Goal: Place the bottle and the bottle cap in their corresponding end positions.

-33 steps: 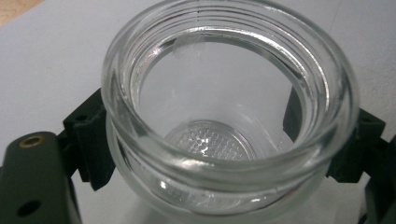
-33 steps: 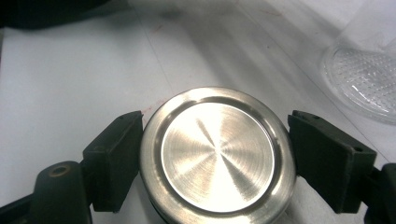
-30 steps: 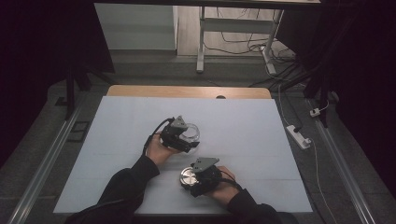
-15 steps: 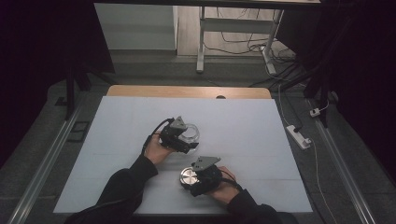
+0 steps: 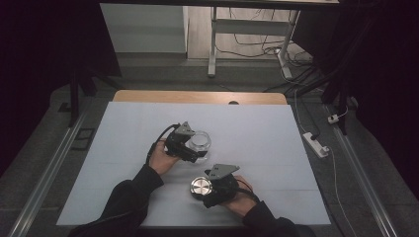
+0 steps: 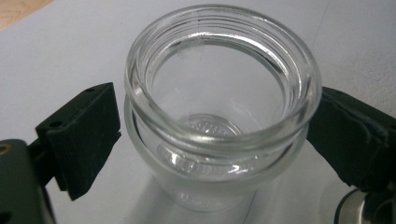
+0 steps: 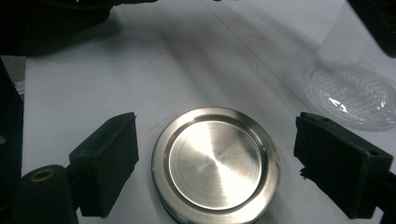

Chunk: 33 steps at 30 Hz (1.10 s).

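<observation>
On the pale sheet-covered table point(image 5: 123, 148), my left gripper point(image 6: 210, 140) brackets the clear, round, lidless glass jar point(image 6: 219, 98). Its jaws have just been opening, and both pads now stand off the glass, so the jar is released upright on its own base. Raised lettering sits in the base, but I can't read it. To the right, my right gripper point(image 7: 233, 172) straddles the flat, round, brushed-metal lid point(image 7: 215, 163). These jaws have also just been opening, leaving the unmarked lid lying free, close for capping, I'd guess.

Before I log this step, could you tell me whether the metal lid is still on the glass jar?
No: the glass jar stands open-mouthed and empty, while the metal lid lies flat on the table apart from it.
</observation>
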{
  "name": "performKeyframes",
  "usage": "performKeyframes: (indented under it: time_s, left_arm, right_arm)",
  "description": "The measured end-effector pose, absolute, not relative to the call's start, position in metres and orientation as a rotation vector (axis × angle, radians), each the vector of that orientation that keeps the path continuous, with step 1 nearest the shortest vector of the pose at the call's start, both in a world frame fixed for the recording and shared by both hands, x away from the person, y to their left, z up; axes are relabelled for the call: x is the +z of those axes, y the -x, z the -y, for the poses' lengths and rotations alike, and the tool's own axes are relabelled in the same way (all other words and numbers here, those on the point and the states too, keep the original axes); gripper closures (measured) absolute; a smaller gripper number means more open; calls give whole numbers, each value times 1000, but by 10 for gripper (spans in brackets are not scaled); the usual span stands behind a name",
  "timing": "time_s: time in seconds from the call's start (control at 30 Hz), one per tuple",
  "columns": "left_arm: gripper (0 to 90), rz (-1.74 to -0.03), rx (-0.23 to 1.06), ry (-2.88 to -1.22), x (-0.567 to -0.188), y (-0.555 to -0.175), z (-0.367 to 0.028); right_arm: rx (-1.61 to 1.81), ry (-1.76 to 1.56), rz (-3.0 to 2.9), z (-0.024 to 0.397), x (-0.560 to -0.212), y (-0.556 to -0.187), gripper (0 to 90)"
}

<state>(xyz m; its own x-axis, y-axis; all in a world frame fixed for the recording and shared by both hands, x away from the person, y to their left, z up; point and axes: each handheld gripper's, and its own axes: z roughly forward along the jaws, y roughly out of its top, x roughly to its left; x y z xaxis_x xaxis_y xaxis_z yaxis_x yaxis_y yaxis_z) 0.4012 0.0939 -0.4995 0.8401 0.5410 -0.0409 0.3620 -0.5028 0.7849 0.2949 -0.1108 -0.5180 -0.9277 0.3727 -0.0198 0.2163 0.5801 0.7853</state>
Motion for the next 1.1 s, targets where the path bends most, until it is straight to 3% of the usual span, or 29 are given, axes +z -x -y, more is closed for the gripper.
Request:
performKeyframes:
  time_s: [1.1]
  left_arm:
    - [0, -655, 244, -2132, -486, -370, -118]
  right_arm:
    - [1322, -590, -2611, 127, -503, -295, 47]
